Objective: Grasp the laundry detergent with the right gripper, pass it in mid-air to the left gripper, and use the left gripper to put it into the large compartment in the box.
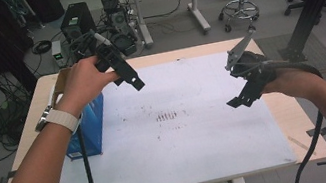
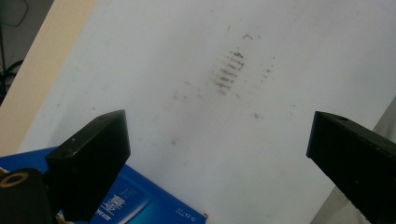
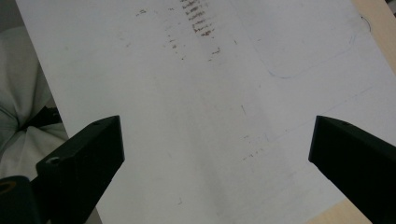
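The left gripper [image 1: 131, 79], a black two-jaw tool held in the person's left hand [image 1: 83, 80], hangs in the air above the white rectangular sheet [image 1: 200, 141] that covers most of the pale wooden table [image 1: 303, 122]. In the left gripper view its jaws stand wide apart with nothing between them [image 2: 217, 149]. Just below and beside this gripper, at the sheet's edge, lies a flat blue cardboard box [image 1: 90, 129] with white print; in the left gripper view the box [image 2: 144, 203] shows under the gripper's left jaw. The right gripper [image 1: 243, 97], black with a grey three-cornered plate on top, is held above the opposite side of the sheet, well apart from the left gripper and the box. Its jaws are likewise spread wide and hold nothing [image 3: 217, 149]. Between the two grippers, on the sheet beneath them, sits a patch of short brown smudged marks [image 1: 166, 116], which appears ahead of the jaws in both gripper views [image 2: 229, 70] [image 3: 196, 18].
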`<state>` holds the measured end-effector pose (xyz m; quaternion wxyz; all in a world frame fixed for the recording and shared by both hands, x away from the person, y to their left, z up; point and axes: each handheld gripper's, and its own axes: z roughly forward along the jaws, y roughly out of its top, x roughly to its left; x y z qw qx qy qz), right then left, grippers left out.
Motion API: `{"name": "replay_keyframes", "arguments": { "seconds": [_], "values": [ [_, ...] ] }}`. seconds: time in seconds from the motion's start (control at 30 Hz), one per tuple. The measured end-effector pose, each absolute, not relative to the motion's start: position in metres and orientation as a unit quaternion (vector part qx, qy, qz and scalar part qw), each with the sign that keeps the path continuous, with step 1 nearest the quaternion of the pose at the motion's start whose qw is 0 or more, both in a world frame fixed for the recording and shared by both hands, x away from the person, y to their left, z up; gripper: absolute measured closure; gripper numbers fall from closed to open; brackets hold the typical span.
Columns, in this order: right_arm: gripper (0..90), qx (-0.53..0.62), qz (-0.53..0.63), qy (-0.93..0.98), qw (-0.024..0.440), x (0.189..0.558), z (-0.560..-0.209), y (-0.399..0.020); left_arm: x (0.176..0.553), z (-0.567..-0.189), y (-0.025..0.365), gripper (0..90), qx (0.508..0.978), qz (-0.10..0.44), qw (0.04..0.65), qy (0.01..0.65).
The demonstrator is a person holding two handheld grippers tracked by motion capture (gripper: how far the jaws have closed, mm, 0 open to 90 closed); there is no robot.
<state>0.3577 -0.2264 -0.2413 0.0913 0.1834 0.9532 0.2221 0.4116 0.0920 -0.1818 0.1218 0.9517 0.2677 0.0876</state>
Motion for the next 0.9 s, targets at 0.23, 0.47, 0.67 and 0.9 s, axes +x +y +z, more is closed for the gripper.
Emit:
{"name": "replay_keyframes", "arguments": {
  "seconds": [0.23,0.47,0.67,0.9],
  "values": [
    [3.1,0.183,0.217,0.955,0.09,0.357,-0.241,-0.222,0.412,-0.186,0.088,6.6,0.958,0.085,0.121,0.248],
    [3.4,0.174,0.213,0.957,0.092,0.355,-0.241,-0.219,0.41,-0.19,0.079,6.6,0.966,0.077,0.125,0.212],
    [3.4,0.173,0.214,0.957,0.09,0.354,-0.24,-0.22,0.411,-0.194,0.071,6.7,0.97,0.074,0.123,0.197],
    [3.4,0.174,0.212,0.958,0.088,0.357,-0.241,-0.222,0.417,-0.196,0.071,6.7,0.971,0.067,0.124,0.193]
  ]
}}
